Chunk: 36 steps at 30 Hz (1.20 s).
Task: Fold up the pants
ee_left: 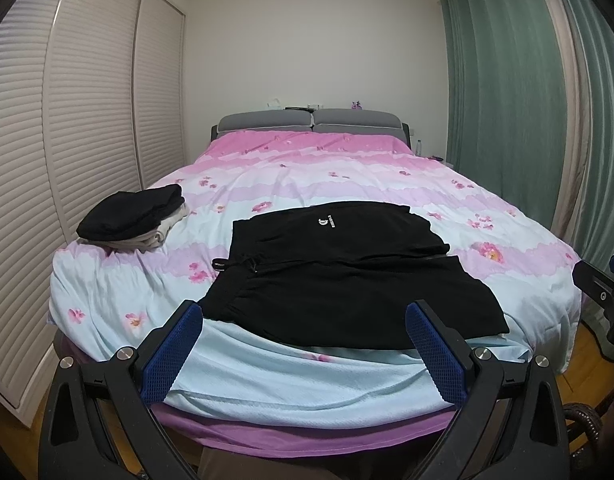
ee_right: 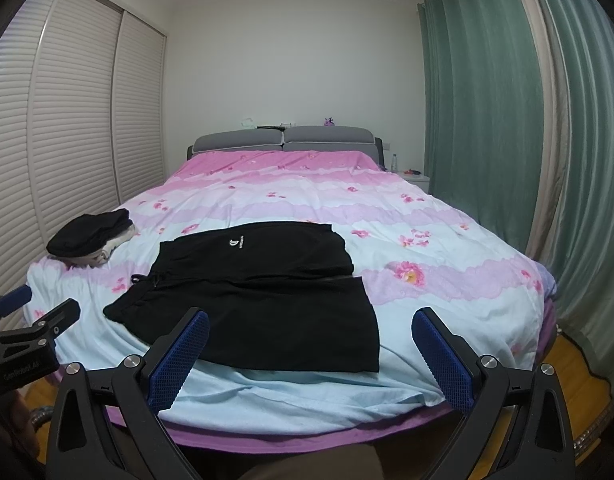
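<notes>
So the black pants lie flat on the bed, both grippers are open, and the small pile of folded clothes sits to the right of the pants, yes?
Not quite. The pile of folded clothes sits to the left of the black pants, as the left wrist view shows. The rest holds: the pants lie flat on the bed, and the left gripper and right gripper are open.

Pants [ee_left: 339,276] lie flat on the bed [ee_left: 347,168], near its foot. A pile of folded clothes [ee_left: 135,220] sits to their left. The headboard [ee_left: 307,121] stands behind them, curtains [ee_left: 507,80] to their right.
</notes>
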Tool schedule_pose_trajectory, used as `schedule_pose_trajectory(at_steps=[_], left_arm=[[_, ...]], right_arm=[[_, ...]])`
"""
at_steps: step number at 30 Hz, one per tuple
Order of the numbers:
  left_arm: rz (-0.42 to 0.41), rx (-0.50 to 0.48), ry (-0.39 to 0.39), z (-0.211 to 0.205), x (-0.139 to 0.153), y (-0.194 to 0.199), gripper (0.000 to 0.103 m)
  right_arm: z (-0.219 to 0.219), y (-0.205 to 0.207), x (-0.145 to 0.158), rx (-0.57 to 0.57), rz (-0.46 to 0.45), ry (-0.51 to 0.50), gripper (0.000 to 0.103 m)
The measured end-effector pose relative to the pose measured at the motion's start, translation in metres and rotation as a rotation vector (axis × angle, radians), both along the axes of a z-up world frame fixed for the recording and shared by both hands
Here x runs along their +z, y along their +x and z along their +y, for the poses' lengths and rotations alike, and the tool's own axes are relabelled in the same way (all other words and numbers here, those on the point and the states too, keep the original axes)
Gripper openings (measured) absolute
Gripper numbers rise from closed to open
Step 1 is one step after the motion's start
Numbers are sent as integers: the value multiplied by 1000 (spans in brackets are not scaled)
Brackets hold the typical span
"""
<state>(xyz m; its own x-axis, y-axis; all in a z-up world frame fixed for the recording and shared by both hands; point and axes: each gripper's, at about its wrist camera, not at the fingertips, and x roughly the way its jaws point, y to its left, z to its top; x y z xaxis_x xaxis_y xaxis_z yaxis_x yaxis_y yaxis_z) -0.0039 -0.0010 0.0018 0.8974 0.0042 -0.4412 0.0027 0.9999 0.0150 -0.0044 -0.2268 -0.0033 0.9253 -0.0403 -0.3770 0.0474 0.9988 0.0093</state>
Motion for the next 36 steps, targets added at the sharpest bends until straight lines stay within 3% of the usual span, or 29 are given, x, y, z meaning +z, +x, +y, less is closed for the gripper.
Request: schedule_pose_trajectory(at_steps=[36], left_arm=[[-9,-3,8,0,0,-2,103]], right_arm=[[0,0,1,0,2,2,102]])
